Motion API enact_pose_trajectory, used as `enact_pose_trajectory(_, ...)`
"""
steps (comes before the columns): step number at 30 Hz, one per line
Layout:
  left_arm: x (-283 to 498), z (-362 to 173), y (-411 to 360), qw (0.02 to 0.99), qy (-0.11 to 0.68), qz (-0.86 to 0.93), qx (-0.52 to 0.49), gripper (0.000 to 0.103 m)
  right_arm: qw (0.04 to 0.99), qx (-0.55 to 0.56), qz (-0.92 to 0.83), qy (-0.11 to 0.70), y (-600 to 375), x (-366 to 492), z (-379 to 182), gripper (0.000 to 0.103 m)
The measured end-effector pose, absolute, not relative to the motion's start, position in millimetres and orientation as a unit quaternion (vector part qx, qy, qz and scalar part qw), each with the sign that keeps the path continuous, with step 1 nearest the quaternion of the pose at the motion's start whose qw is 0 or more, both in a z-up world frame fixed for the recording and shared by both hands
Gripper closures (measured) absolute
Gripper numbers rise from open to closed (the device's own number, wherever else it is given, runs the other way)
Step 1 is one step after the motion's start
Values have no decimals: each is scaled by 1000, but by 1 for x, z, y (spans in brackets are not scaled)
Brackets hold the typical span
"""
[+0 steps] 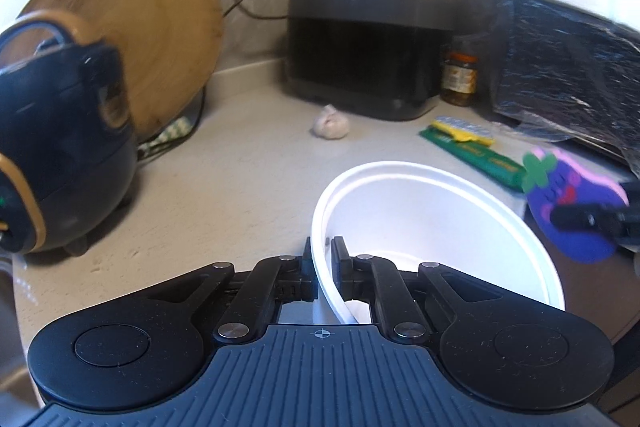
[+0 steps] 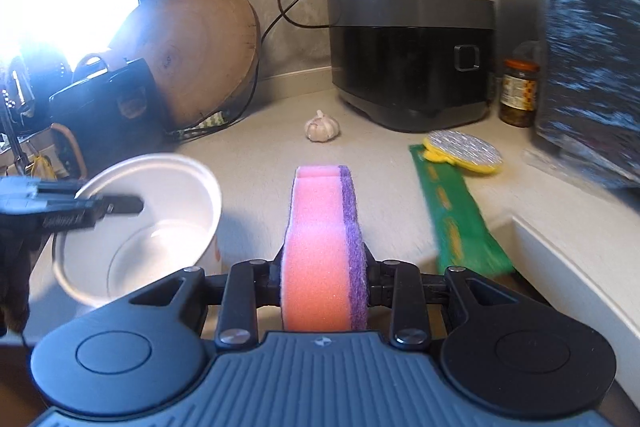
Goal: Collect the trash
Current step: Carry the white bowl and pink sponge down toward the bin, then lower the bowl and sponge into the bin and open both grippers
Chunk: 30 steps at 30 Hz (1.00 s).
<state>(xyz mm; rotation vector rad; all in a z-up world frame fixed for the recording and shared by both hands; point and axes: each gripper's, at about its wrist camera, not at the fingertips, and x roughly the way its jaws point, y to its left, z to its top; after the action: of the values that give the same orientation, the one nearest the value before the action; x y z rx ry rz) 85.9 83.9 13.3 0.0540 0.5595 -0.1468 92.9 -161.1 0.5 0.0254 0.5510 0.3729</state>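
On the pale speckled worktop (image 2: pixel 256 147), going from the left, a dark rounded appliance with a tan handle (image 1: pixel 60 147) stood in front of a round wooden chopping board (image 2: pixel 200 47) that leaned against the grey wall. Next came the white foam bowl (image 1: pixel 432 219), tilted, its near rim pinched between the closed left tongs (image 1: pixel 323 259), one finger outside the wall and one inside. Beyond it a whole garlic bulb (image 2: pixel 322 126) lay alone on the worktop, near the front of a black square cooker (image 2: pixel 412 59) at the wall. The right tongs (image 2: pixel 324 279) were clamped on a thick pink sponge with a purple scouring layer (image 2: pixel 320 247), standing on edge between the pads and carried above the worktop just right of the bowl. Farther right lay a flat green wrapper with yellow print (image 2: pixel 452 211), its far end touching a round yellow scrubber with a grey glittery face (image 2: pixel 464 146). A brown glass jar with an orange lid (image 2: pixel 518 91) stood beside the cooker, and a dark crinkled plastic bag (image 2: pixel 592 75) filled the right edge.
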Motion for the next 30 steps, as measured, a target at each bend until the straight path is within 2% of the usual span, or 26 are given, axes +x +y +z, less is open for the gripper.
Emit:
enact_pose_trajectory(8,73,5,8,950,264,-165,32,92,952,39,112,284,-221,36,-44,73)
enact_pose_trajectory(13,68,-23,-47,930,265,-254,12,92,956,44,22,289,-267,4,-91,73)
enact_pose_trajectory(17,73,-84,-92,908,296,-296,6,92,944,70,-47,318,-302,-12,-142,73)
enact_pose_trajectory(22,97,-204,-130,872,406,-273,-12,93,926,115,-77,353,-333,-33,-201,73)
enact_pose_trajectory(25,105,-270,-150,866,446,-224,30,92,914,140,-83,372,-351,-46,-229,73)
enact_pose_trajectory(30,110,-322,-174,856,473,-200,59,92,906,161,-106,377,-370,-54,-243,73)
